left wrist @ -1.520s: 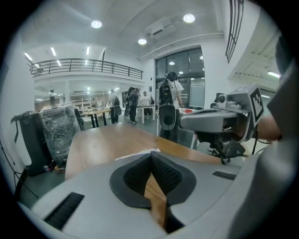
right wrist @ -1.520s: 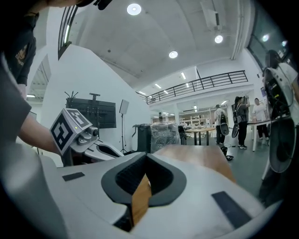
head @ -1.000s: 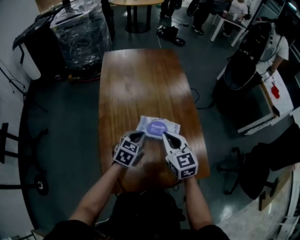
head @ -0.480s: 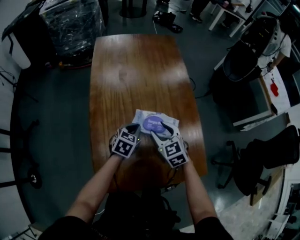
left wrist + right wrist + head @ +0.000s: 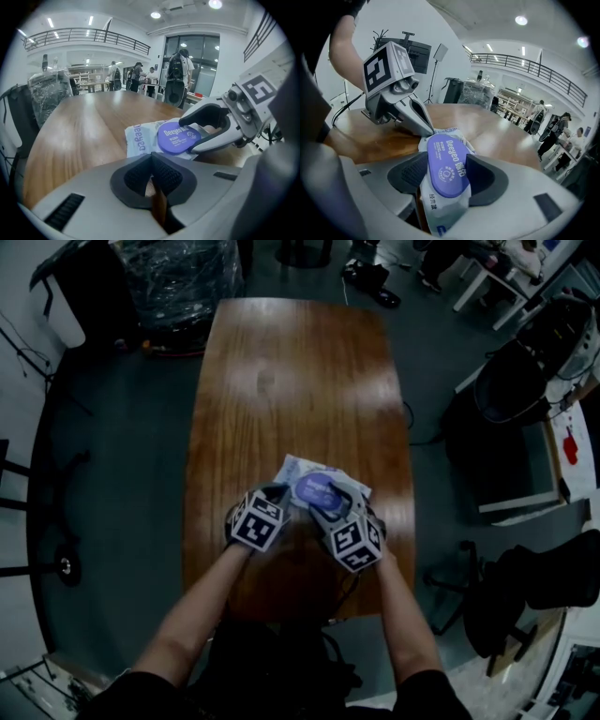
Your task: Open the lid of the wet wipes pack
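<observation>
The wet wipes pack [image 5: 302, 471], pale with a purple oval lid [image 5: 315, 489], lies flat on the wooden table [image 5: 281, 371] near its front edge. My right gripper [image 5: 330, 502] has come down over the pack's near end. Its jaws are opening, and the closed lid [image 5: 447, 161] lies between the two pads without being squeezed. My left gripper [image 5: 277, 493] is shut, its pads meeting with nothing between them. Its tip [image 5: 423, 133] rests at the pack's left edge. The left gripper view shows the lid [image 5: 178, 137] flat, with the right gripper [image 5: 197, 136] straddling it.
A plastic-wrapped pallet [image 5: 178, 273] stands on the floor beyond the table's far left corner. Dark office chairs [image 5: 525, 381] and white desks stand to the right. People stand far back in the room [image 5: 136, 77]. Bare wood stretches beyond the pack.
Both grippers have dropped onto the pack. The right gripper rolled and its jaws went from shut to wide apart around the lid. The left tip settled at the pack's left edge.
</observation>
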The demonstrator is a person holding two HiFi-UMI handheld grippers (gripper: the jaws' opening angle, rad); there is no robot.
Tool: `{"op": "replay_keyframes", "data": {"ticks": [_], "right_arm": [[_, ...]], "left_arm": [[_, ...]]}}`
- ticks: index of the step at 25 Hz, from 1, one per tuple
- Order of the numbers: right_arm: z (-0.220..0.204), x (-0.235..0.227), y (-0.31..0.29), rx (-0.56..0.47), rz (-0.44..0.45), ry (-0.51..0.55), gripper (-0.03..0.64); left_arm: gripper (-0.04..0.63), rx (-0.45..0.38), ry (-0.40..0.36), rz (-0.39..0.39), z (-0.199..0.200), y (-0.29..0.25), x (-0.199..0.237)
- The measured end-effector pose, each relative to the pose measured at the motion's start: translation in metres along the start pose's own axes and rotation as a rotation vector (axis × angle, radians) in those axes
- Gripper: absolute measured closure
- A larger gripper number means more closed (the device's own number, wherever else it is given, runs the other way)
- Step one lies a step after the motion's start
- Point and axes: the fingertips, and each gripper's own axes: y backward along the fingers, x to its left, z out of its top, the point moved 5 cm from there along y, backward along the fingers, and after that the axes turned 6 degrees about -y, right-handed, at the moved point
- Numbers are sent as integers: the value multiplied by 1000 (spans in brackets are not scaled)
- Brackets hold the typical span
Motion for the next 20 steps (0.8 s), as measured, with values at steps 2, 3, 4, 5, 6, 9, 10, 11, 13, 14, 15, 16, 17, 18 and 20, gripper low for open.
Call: {"op": "replay_keyframes", "data": {"ticks": [2,3,4,5,6,9,10,11,13,14,15,16,17,18,20], "right_arm": [[-3,-3,0,4,31,-55,348],[-3,-5,-1,11,51,-87,351],[-2,-6,-3,18,72,-111,353],[-1,-8,-4,24,91,-130,353],[0,-9,-4,28,109,-146,354],[2,-14,-3,24,158,-207,356],[4,-16,-3,20,174,-229,357],[5,-18,-2,16,187,-246,358],[7,-18,0,15,204,-267,365],[9,-19,2,10,206,-271,372],[11,-20,4,-1,205,-273,381],[15,-20,7,-14,201,-274,398],[19,-21,11,-27,196,-276,419],[24,-21,14,-38,187,-279,438],[34,-24,20,-62,159,-280,472]], "left_arm": [[600,16,-12,-2,-1,-2,0],[600,21,-15,-5,-2,-2,1],[600,24,-15,-5,-2,-1,2],[600,25,-12,-1,-2,-1,3],[600,26,-8,2,-1,0,5],[600,30,5,0,0,-1,5],[600,33,6,0,-1,-1,5],[600,36,6,-1,-1,-1,6],[600,38,8,-6,-2,-1,6],[600,37,9,-5,-1,-1,7],[600,38,9,-3,-1,0,7],[600,38,9,-2,-1,1,8],[600,39,10,-1,-1,1,10],[600,39,12,-2,-1,2,11],[600,40,16,-5,-1,2,14]]}}
